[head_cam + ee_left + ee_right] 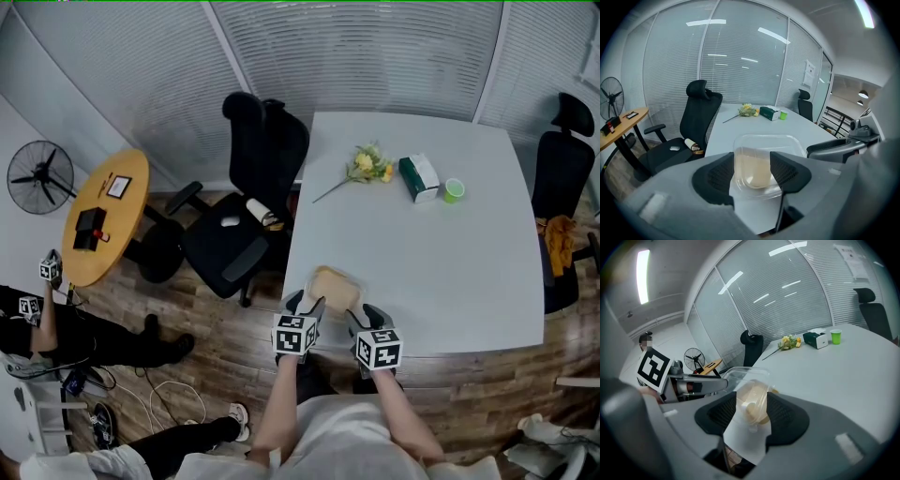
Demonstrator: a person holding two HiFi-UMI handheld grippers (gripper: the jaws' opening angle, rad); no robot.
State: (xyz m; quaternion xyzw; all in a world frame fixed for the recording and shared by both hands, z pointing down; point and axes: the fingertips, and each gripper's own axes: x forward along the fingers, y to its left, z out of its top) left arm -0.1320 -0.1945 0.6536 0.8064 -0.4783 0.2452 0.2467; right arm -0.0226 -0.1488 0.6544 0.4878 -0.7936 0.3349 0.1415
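At the table edge (450, 336), left gripper (307, 303) and right gripper (365, 315) clamp a clear container (335, 284).

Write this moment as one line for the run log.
left gripper: shut on plastic box | right gripper: shut on plastic box | plastic box: at near edge of table

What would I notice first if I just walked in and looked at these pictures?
The left gripper and the right gripper both clamp a clear plastic box with beige contents at the near edge of the big white table. On the far side of the table lie a bunch of yellow flowers, a dark green tissue box and a small green cup.
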